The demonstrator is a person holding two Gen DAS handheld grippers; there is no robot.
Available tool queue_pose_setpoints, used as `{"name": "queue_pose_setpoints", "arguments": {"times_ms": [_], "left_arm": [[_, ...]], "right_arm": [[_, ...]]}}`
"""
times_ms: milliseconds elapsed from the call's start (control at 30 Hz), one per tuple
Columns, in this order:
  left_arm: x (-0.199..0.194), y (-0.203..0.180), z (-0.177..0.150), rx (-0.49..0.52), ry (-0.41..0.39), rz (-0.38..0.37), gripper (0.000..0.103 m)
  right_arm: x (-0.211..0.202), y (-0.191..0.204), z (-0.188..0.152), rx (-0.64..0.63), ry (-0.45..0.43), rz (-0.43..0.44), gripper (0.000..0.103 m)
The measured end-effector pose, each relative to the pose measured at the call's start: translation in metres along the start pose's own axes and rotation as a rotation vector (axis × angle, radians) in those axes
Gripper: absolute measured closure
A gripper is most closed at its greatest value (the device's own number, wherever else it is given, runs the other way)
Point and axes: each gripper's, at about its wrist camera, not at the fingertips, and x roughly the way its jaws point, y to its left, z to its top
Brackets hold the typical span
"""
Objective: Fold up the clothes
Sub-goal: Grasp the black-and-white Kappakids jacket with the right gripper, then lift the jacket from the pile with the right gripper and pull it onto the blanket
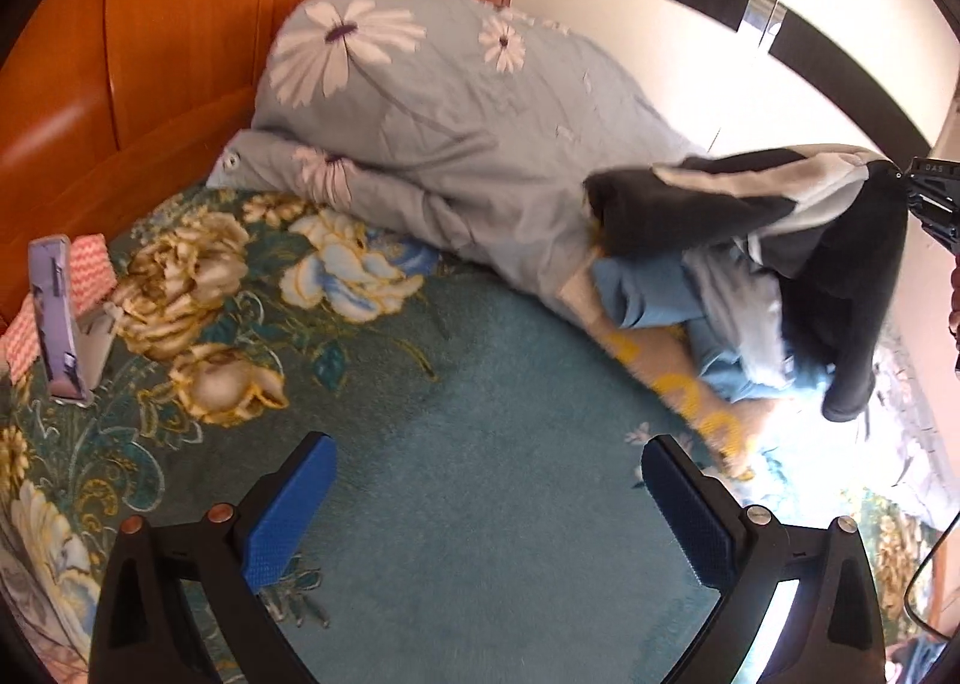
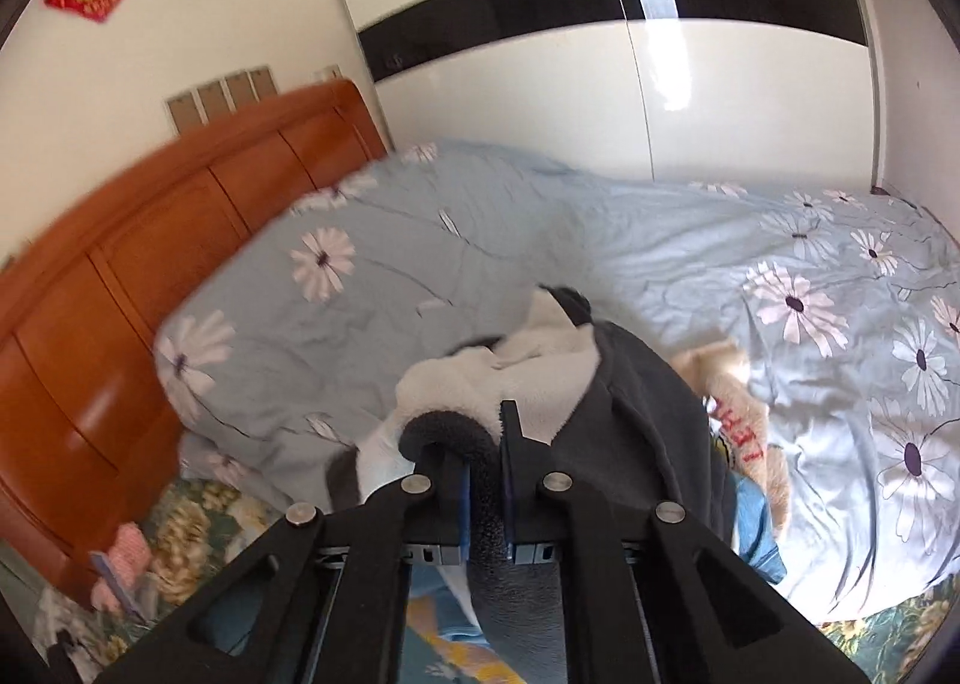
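Note:
A dark grey and white fleece garment (image 1: pixel 780 216) hangs in the air at the right of the left wrist view, held by its edge in my right gripper (image 1: pixel 900 177). In the right wrist view my right gripper (image 2: pixel 485 444) is shut on a dark fold of this garment (image 2: pixel 540 378), which drapes away over the fingers. Under it lies a pile of other clothes: a blue garment (image 1: pixel 654 294) and a tan one with yellow letters (image 1: pixel 678 384). My left gripper (image 1: pixel 486 480) is open and empty, low over the teal floral bedsheet (image 1: pixel 480 384).
A light blue daisy-print duvet (image 1: pixel 450 108) is bunched against the orange wooden headboard (image 1: pixel 150 36). A phone on a small stand (image 1: pixel 57 318) sits at the sheet's left edge. A white wardrobe with a black band (image 2: pixel 600 54) stands behind the bed.

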Motion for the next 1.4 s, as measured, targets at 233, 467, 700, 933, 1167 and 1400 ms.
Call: {"name": "queue_pose_setpoints", "arguments": {"times_ms": [233, 467, 700, 933, 1167, 1400], "left_arm": [[-0.054, -0.001, 0.004, -0.042, -0.053, -0.069, 0.000], [-0.093, 0.005, -0.002, -0.064, -0.074, -0.122, 0.000], [-0.108, 0.028, -0.014, -0.094, -0.042, -0.127, 0.000], [-0.089, 0.016, -0.032, -0.068, 0.052, -0.151, 0.000], [-0.039, -0.024, -0.060, -0.063, 0.222, -0.245, 0.000], [0.007, -0.068, -0.093, -0.019, 0.368, -0.349, 0.000]], "right_arm": [[-0.097, 0.033, 0.029, -0.050, -0.106, 0.081, 0.095], [-0.200, 0.069, -0.017, -0.172, -0.104, 0.194, 0.095], [-0.194, 0.072, -0.161, -0.124, 0.174, 0.256, 0.095], [-0.139, 0.039, -0.307, 0.049, 0.456, 0.178, 0.094], [-0.143, 0.024, -0.308, 0.057, 0.461, 0.107, 0.090], [-0.175, -0.030, -0.283, 0.117, 0.413, 0.080, 0.075]]}}
